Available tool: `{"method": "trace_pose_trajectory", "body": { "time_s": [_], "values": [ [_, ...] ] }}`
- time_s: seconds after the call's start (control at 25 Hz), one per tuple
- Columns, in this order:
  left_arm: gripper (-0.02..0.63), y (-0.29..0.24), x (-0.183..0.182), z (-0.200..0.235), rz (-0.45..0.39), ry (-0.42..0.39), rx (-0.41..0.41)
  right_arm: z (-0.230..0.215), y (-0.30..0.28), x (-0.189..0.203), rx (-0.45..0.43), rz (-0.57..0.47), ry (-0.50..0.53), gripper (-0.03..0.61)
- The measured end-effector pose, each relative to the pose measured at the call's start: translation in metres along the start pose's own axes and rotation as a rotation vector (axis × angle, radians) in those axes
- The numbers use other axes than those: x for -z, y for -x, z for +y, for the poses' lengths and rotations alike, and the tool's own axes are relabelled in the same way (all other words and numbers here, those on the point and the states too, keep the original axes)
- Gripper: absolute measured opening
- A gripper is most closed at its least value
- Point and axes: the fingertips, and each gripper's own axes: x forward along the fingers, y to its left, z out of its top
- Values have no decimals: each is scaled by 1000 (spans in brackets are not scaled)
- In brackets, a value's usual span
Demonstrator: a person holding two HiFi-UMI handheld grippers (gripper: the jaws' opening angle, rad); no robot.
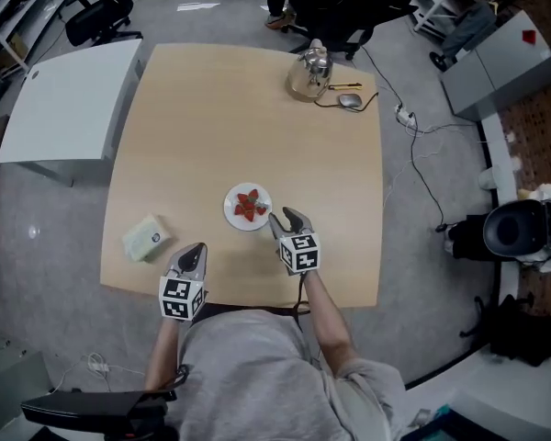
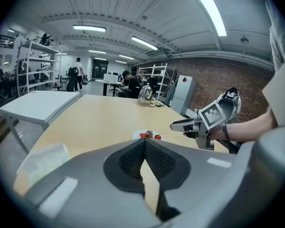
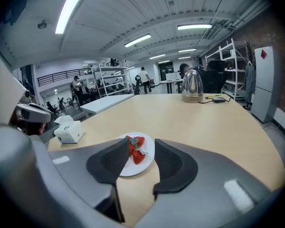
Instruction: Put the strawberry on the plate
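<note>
The right gripper (image 1: 283, 217) holds its jaws open and empty, with the red strawberries (image 1: 250, 206) lying on the round white plate (image 1: 230, 211) just beyond their tips. The left gripper (image 1: 196, 249) has its jaws closed on nothing, apart from the plate

Left tool (image 1: 199, 247) jaws together, right tool (image 1: 283, 215) jaws apart

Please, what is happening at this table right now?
A person holds a gripper in each hand over a wooden table. The strawberries lie on the white plate. The right gripper is just beside the plate, jaws apart and empty. The left gripper is shut and empty, nearer the table's edge.
</note>
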Motion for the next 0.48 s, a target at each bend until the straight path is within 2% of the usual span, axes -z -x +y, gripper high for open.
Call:
{"method": "trace_pose_trajectory", "body": {
  "time_s": [0.48],
  "values": [
    [20, -24, -18, -41, -17, -93, 133, -29, 75, -21, 166, -156, -2, 74]
  ]
}}
